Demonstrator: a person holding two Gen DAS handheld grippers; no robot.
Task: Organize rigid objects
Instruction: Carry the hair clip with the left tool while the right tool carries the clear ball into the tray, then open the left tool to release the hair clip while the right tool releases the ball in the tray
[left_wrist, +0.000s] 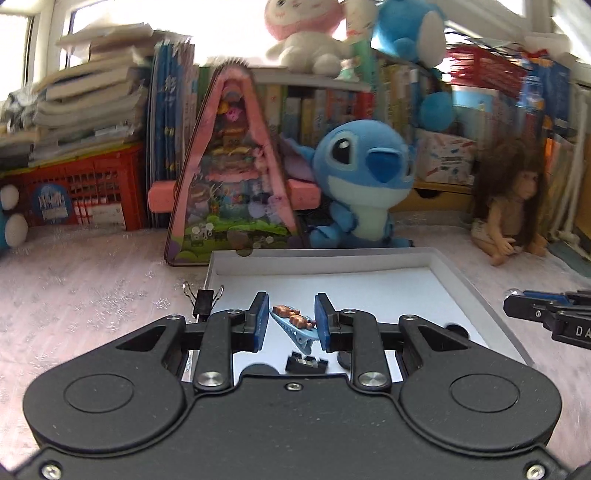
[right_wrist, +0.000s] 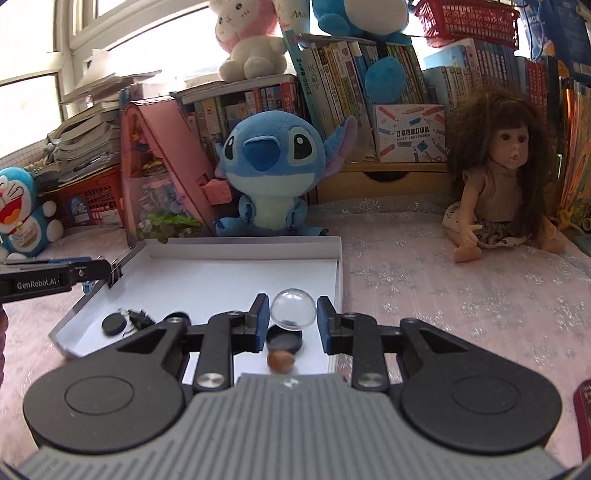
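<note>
While both grippers hang over the shallow white box on the pink patterned cloth, the left gripper has its blue pads pressed on a light blue hair clip with small brown decorations, and the clip sits tilted between them above the box floor. The right gripper is closed on a clear dome, with a black round lid and a brown bead lying in the box just under it. More small black pieces lie in the box to the left, a black binder clip is on its left wall, and a blue plush toy sits behind the box.
</note>
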